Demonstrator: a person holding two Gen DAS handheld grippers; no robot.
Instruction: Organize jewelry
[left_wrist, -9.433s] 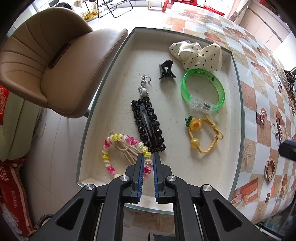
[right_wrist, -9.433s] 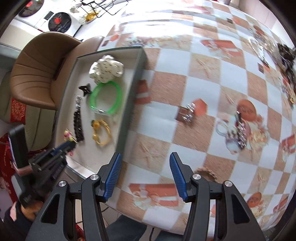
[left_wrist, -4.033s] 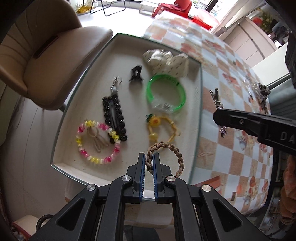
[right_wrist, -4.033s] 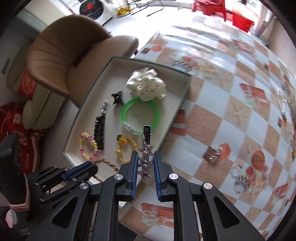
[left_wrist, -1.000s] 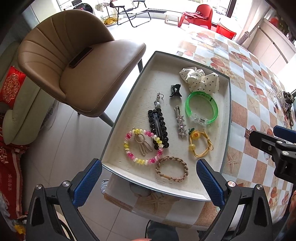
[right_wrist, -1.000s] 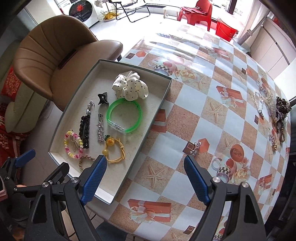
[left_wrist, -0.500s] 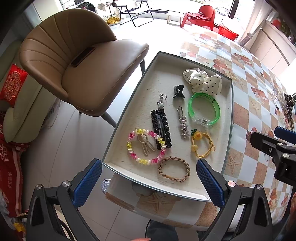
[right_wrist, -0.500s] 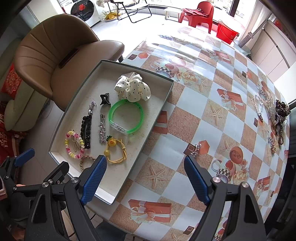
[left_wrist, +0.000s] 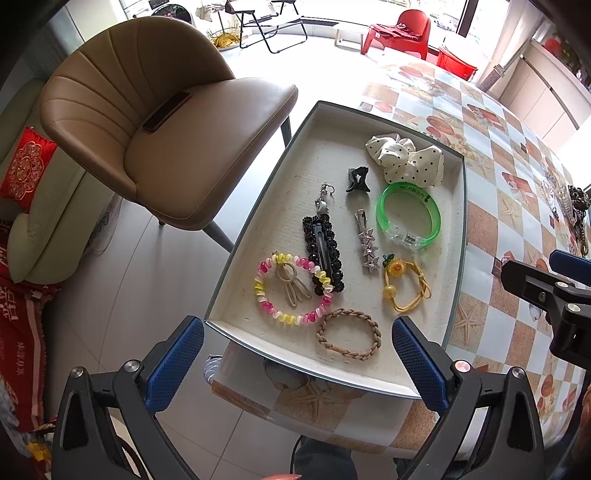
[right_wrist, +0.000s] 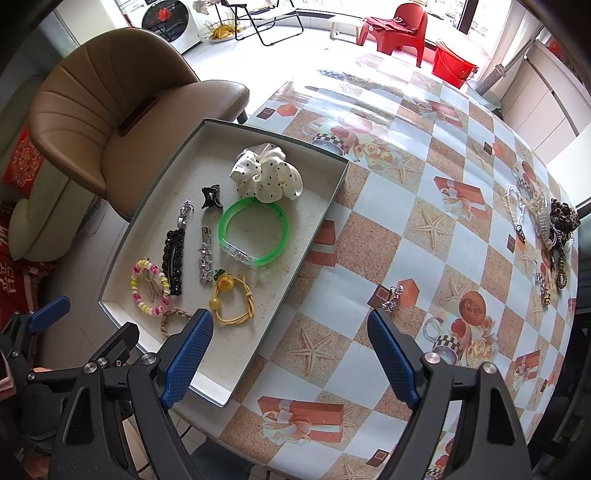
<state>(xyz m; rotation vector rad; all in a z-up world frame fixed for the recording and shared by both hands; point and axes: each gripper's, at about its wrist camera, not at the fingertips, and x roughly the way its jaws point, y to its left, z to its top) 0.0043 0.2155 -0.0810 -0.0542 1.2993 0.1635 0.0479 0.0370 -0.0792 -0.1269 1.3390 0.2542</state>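
Checked worktop (right_wrist: 424, 229) carries the tray (left_wrist: 456, 295) overhanging its near edge; both claws, left claw (left_wrist: 297, 349) and right claw (right_wrist: 290, 345), spread empty, could tip it.

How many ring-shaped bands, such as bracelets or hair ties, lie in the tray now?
4. The green bangle lies below the dotted scrunchie; the yellow flower hair tie below the bangle; the braided brown bracelet nearest the front rim; the pink-yellow spiral hair tie front left.

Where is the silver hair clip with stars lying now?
In the left wrist view, the silver star hair clip lies in the tray, between the black beaded barrette and the green bangle.
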